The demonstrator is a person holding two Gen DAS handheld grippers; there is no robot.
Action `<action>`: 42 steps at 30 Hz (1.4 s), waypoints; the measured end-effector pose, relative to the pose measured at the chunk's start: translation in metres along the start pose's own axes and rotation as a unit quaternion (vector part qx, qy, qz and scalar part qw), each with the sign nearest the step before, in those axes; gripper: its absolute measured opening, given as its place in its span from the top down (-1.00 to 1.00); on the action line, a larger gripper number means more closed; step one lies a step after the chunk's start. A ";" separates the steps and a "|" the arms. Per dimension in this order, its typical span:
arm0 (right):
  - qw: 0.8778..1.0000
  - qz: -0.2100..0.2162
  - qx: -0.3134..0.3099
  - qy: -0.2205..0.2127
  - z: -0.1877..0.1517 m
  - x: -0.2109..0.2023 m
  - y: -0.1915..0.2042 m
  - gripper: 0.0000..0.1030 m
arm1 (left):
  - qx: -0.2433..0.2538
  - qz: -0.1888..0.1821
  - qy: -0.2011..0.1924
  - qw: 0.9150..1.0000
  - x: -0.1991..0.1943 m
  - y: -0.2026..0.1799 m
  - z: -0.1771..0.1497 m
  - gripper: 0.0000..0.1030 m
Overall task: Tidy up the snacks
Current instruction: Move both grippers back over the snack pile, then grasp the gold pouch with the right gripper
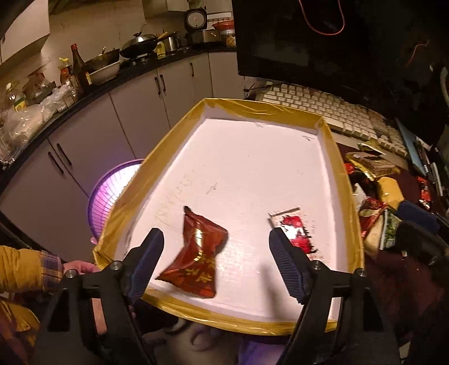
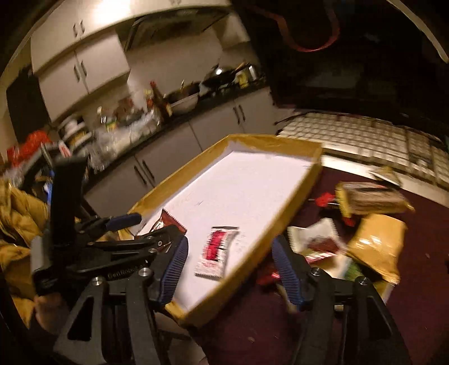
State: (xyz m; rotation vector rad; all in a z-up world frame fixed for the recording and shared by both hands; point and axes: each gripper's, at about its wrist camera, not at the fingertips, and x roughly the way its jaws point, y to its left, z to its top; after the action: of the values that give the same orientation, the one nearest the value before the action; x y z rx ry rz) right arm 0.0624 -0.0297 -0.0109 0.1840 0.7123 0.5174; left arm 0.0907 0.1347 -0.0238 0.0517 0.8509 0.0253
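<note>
Two snacks already sit in your gold-rimmed tray (image 1: pixel 341 174), dark red packet (image 1: pixel 196 252) and red-white sachet (image 1: pixel 293 228), both grippers, left gripper (image 1: pixel 216 264) and right gripper (image 2: pixel 228 269), spread wide and empty, probably heading back for the pile (image 2: pixel 364 224) beside the tray.

Home kitchen doubling as desk space. Dark countertop (image 1: pixel 92 87) along wall, crowded with wok (image 1: pixel 140 45), pans, sauce bottles (image 1: pixel 80 67), oil bottle, plastic bags. Rice cooker (image 1: pixel 196 21) at far end. Grey base cabinets (image 1: pixel 134 112) with dark handles below; pale wall cabinets (image 2: pixel 81 59) above. Near side: beige keyboard (image 1: pixel 331 109) and dark monitor (image 1: pixel 303 39) on maroon-covered table (image 2: pixel 421 252). Loose snack packets (image 2: pixel 370 202) heaped on table. Dim, warm household lighting.
</note>
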 end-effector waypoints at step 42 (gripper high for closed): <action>0.964 -0.222 0.119 0.088 0.020 0.048 -0.120 0.04 | 0.085 -0.037 -0.029 0.995 -0.055 -0.096 -0.012 -0.53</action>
State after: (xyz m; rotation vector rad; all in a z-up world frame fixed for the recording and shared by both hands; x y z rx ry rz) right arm 0.1531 -0.1079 -0.0634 0.1966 0.9595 0.0169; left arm 0.0455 0.0368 0.0040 0.1807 0.7956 -0.1177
